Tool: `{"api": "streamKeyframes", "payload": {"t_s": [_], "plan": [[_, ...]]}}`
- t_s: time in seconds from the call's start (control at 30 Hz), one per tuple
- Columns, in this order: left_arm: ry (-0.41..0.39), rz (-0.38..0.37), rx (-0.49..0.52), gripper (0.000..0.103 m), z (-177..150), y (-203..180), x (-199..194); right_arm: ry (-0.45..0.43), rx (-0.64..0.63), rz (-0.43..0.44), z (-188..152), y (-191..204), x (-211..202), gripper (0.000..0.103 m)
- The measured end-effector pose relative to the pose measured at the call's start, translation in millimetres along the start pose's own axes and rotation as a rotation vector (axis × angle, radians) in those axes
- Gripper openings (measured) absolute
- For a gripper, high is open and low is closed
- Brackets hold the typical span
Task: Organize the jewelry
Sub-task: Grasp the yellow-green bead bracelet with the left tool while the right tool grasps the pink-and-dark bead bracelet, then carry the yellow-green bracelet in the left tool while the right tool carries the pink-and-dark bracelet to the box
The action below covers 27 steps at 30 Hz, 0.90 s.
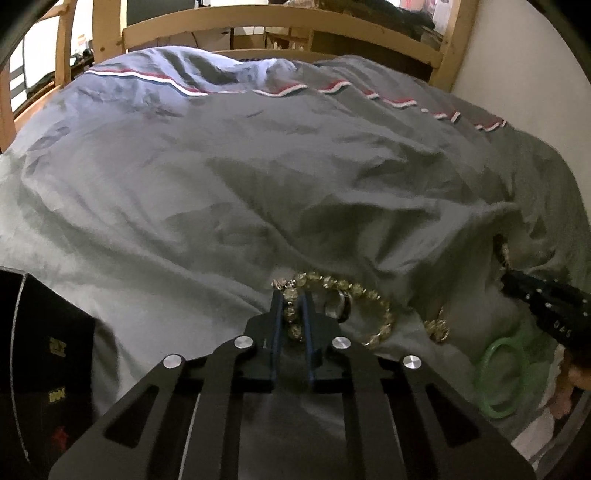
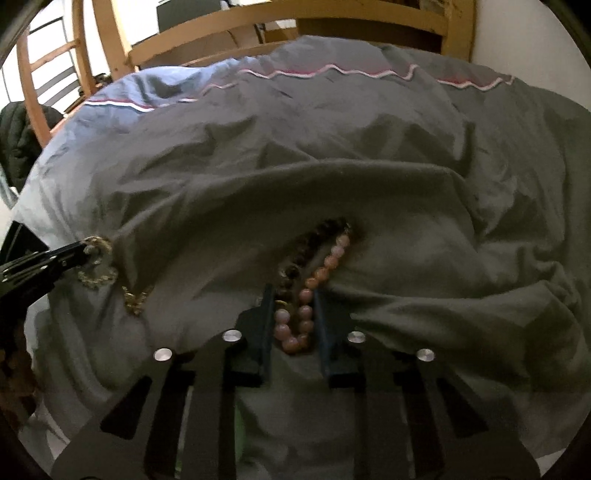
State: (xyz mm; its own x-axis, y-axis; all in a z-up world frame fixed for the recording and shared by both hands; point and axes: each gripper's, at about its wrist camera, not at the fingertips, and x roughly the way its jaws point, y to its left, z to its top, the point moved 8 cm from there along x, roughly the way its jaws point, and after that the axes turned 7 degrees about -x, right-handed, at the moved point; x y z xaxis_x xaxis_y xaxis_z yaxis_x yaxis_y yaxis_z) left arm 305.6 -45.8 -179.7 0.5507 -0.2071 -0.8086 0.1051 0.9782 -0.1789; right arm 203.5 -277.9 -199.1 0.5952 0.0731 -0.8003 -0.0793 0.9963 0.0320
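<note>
In the left wrist view my left gripper (image 1: 291, 295) is shut on a yellow bead bracelet (image 1: 373, 295) lying on the grey duvet (image 1: 221, 184); beads sit between the narrow jaws. A dark ring (image 1: 341, 304) lies inside the bracelet loop. In the right wrist view my right gripper (image 2: 293, 295) has its jaws a bead-strand apart around a pink bead bracelet (image 2: 314, 280), with a dark brown bead bracelet (image 2: 306, 243) beside it. The left gripper also shows in the right wrist view (image 2: 79, 251) with the yellow bracelet (image 2: 98, 258).
A green bangle (image 1: 500, 376) and a small gold piece (image 1: 436, 328) lie on the duvet to the right. A black box (image 1: 40, 350) stands at the left. A wooden bed frame (image 1: 280, 29) runs along the back, and a white wall (image 1: 517, 74) stands at the right.
</note>
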Motion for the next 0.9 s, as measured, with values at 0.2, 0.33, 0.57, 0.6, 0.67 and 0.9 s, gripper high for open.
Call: {"api": "streamKeyframes", "payload": {"t_s": [0.2,0.33,0.57,0.6,0.67,0.9], "plan": [[-0.032,-0.018,0.020,0.008,5.7,-8.6,-12.5,-0.073,0.012,0.039,9.3,10.1,-16.1,0.018],[-0.052,-0.031,0.034,0.008,8.8,-15.0,-21.9,-0.096,0.011,0.037,14.6,12.1,-21.6,0.011],[-0.071,-0.040,0.059,0.008,11.2,-24.3,-32.8,-0.099,0.010,0.038,11.8,13.7,-24.6,0.011],[-0.072,-0.040,0.063,0.008,11.1,-25.3,-33.4,-0.100,0.011,0.040,12.1,13.5,-25.2,0.011],[-0.078,-0.030,0.075,0.008,11.3,-27.1,-33.9,-0.102,0.027,0.066,11.6,14.0,-25.9,0.011],[-0.083,-0.021,0.081,0.008,10.8,-27.9,-34.7,-0.118,0.021,0.082,13.0,18.9,-31.1,0.011]]}}
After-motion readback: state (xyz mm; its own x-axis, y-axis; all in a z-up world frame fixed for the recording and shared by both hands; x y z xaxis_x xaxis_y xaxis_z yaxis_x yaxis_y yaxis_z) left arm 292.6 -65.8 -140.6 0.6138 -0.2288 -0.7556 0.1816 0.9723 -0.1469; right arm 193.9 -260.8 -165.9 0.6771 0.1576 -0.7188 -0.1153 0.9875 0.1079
